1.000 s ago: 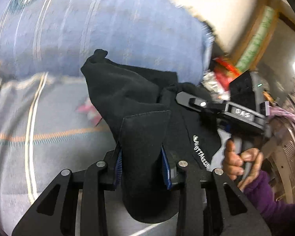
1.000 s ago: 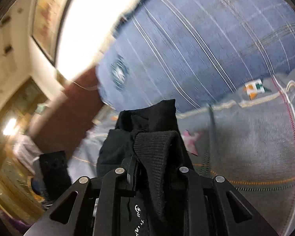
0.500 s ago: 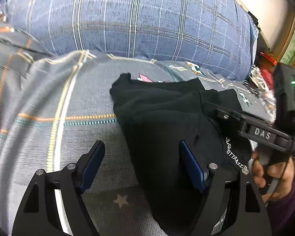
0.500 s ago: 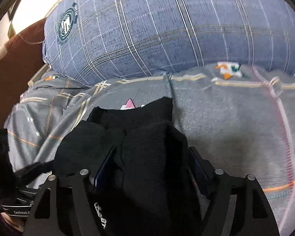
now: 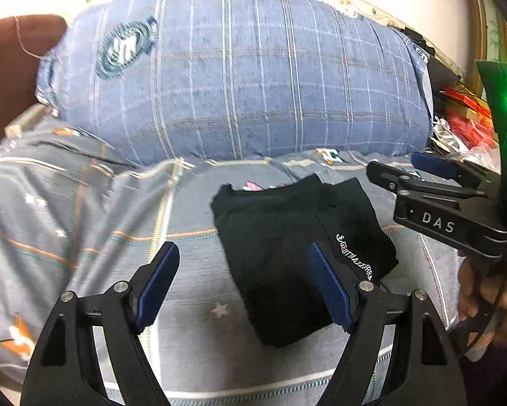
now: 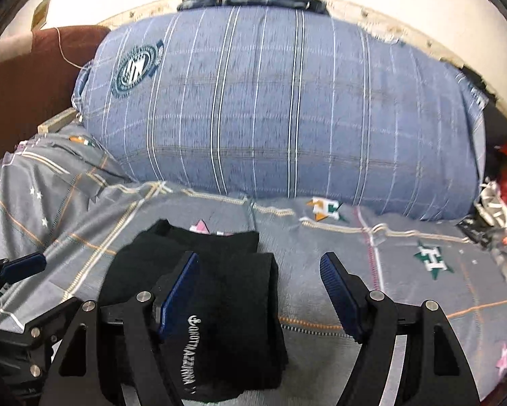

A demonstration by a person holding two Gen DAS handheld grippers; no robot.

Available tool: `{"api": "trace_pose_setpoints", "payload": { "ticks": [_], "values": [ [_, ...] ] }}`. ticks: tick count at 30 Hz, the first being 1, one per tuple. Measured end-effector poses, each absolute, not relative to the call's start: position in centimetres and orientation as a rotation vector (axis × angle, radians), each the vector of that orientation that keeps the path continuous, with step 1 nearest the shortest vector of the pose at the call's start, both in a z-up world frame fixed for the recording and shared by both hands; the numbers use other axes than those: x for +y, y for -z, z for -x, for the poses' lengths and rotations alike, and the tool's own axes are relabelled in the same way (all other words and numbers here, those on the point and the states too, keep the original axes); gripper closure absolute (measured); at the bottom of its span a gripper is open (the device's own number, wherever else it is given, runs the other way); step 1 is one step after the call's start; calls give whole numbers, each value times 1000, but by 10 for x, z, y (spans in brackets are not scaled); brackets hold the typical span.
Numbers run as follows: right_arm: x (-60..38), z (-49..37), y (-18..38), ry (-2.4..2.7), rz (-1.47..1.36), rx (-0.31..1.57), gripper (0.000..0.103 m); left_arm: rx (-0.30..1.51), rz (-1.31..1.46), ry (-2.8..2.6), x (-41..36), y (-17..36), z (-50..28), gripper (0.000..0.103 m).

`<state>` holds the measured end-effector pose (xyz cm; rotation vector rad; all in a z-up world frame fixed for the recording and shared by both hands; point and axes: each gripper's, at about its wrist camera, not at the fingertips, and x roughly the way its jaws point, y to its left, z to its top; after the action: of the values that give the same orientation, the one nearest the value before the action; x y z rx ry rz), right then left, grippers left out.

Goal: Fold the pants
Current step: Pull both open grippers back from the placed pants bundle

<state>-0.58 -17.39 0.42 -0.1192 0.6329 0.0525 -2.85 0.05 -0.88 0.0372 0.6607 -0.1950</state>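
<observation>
One pair of black pants point(image 5: 287, 253) lies folded into a compact bundle on the grey patterned bed sheet point(image 5: 84, 237), just in front of the one big blue plaid pillow point(image 5: 240, 84). In the left wrist view the bundle's long axis runs from about eleven o'clock, at the pillow, to five o'clock, at the near edge; a line of white lettering point(image 5: 355, 257) runs along its right side. In the right wrist view the bundle point(image 6: 219, 304) reads closer to twelve-to-six, the lettering at its near end.

There are two tongs. The left tongs point(image 5: 243, 287) stand wide, having just opened; the right-hand finger overlaps the bundle's edge in the picture, and nothing is gripped. The right tongs point(image 6: 260, 291) also stand wide, having just opened; its left-hand finger sits over the pants, its other over bare sheet. A hand point(image 5: 483, 297) holds the right tongs at three o'clock in the left view.
</observation>
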Motion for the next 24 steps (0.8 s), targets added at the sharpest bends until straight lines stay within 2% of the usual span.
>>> {"api": "trace_pose_setpoints", "payload": {
  "ticks": [11, 24],
  "values": [
    [-157, 52, -32, -46, 103, 627, 24, 548, -66, 55, 15, -13, 50, 18],
    [-153, 40, 8, -24, 102, 680, 24, 546, -98, -128, 35, 32, 26, 17]
  ]
}}
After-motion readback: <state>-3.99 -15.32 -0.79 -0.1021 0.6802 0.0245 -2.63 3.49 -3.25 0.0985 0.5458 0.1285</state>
